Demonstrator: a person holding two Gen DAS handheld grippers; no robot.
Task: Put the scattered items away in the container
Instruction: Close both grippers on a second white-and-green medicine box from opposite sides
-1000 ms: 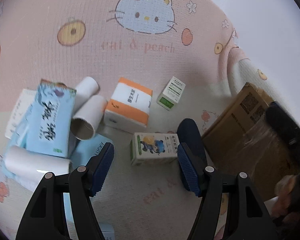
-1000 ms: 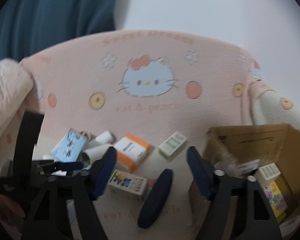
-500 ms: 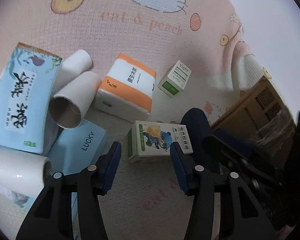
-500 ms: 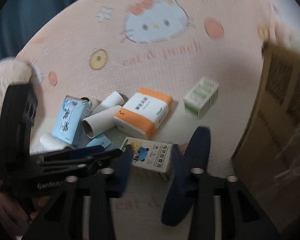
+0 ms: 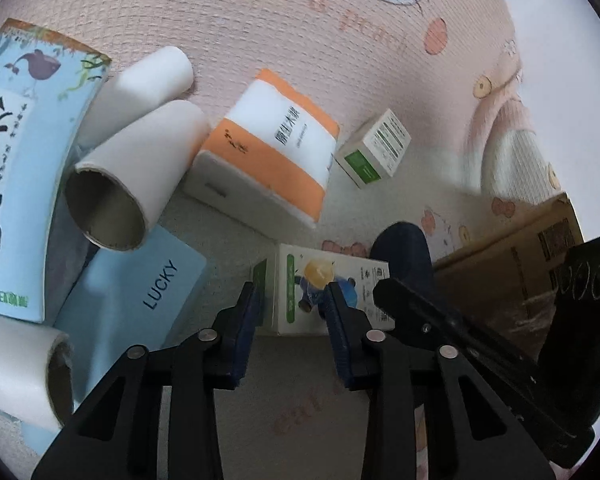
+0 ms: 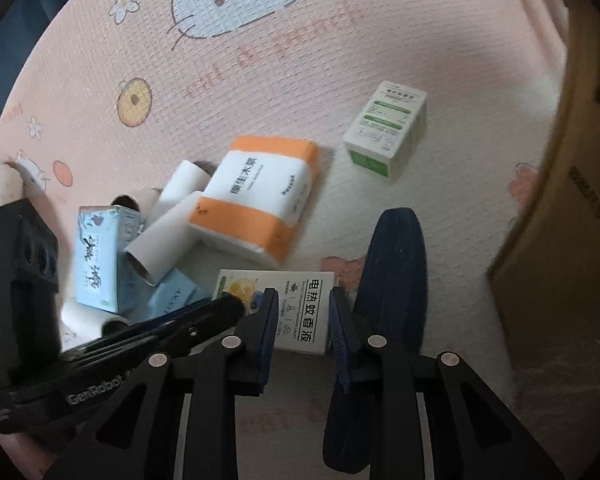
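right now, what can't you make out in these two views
- Inside of the cardboard box: both views show only its outer wall; the right wrist view's edge cuts it off.
- LUCKY pack: left wrist view, partly under a paper roll and the blue tissue box.
- Print on the small green box: too small, blurred.

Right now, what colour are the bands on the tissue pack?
Orange, around a white tissue pack; clearest in the left wrist view.

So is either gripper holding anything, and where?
Cannot tell: both jaws are closing over the white cartoon-printed carton, left gripper at its green end, right gripper at its lettered end.
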